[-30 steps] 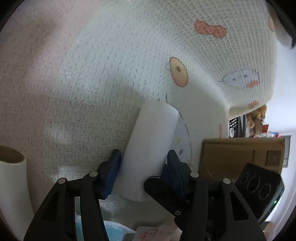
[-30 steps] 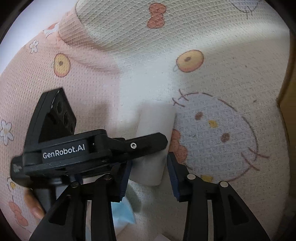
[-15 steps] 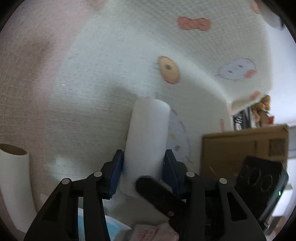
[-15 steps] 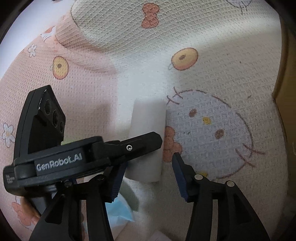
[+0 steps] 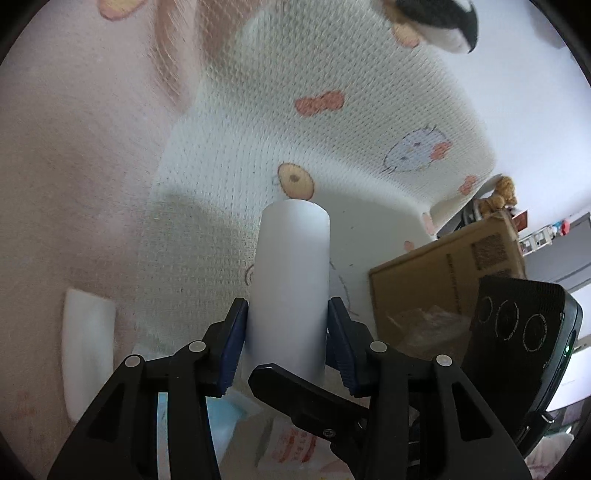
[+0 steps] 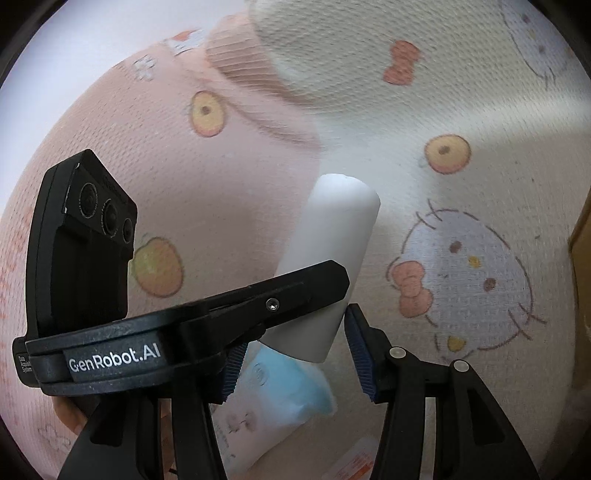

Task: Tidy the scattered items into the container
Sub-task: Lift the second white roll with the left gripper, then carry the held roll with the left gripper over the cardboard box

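Quick count first: two grippers, two white rolls, two packets, one cardboard box, and two plush toys way in the back. Everything sits on a printed blanket [image 5: 332,74] with cartoon faces and bows.

The left gripper [image 5: 286,325] is pinching the white roll [image 5: 291,266]. Both blue pads press on its sides near the lower end, and the rest of the roll sticks out well past the fingertips. Its jaws have just been closing, with the roll between them. The roll is up off the blanket.

The right gripper [image 6: 295,354] comes in from the other side with its jaws spread. They have just been opening. The roll's lower end sits between them, but the one pad we see stands just clear of it. The other pad is mostly hidden behind the left gripper's finger, which crosses in front.

Only the left view gives us the second roll [image 5: 86,350], lying on the blanket toward its left edge, well apart from the held one. It also shows the cardboard box [image 5: 443,280] open at the blanket's right edge, the black-and-white plush [image 5: 443,22] at the far end, and the brown plush [image 5: 498,192] beyond the box. The right view only catches a sliver of the box.

The right view does better on the blue-and-white packet [image 6: 295,398], lying on the blanket right under the held roll. The packet with red print [image 5: 295,446] lies just beside it, partly cut off in both views.
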